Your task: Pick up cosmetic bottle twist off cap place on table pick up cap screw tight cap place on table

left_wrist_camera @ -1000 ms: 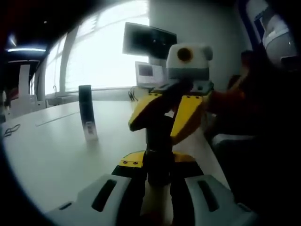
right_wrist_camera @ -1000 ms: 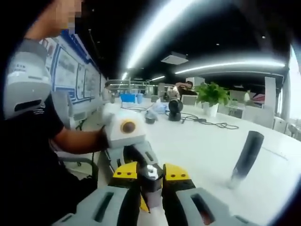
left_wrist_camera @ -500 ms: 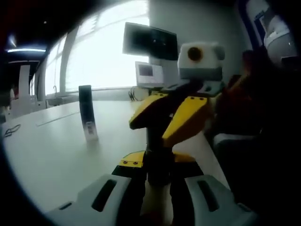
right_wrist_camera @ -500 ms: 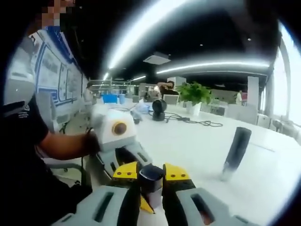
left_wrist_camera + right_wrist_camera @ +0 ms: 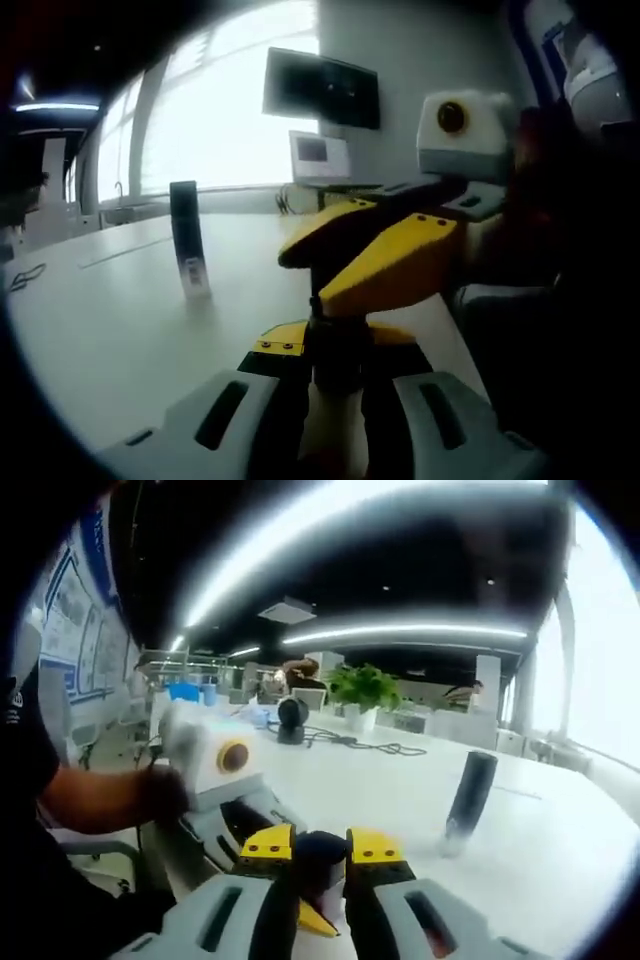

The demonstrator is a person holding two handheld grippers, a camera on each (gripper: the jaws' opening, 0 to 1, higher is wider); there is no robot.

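Observation:
A dark cosmetic bottle (image 5: 336, 362) stands upright between my left gripper's (image 5: 326, 346) grey, yellow-tipped jaws, which are shut on its body. My right gripper (image 5: 316, 288) reaches in from the right with its yellow fingers (image 5: 385, 268) closed over the top of the bottle. In the right gripper view, the right gripper (image 5: 320, 846) is shut on the dark cap (image 5: 320, 856). The left gripper (image 5: 250, 820) sits just behind and left of the cap, held by a person's hand (image 5: 160, 792).
A second tall dark bottle (image 5: 185, 238) (image 5: 470, 792) stands alone on the white table (image 5: 110, 320) (image 5: 400, 785). A monitor (image 5: 320, 90) and a small screen (image 5: 318, 155) sit at the table's far end. A potted plant (image 5: 362, 690) and cables lie further off.
My right gripper has rolled around the cap, its body swinging right and lower in the left gripper view. The right gripper view has turned with it. The left gripper and bottle stay put.

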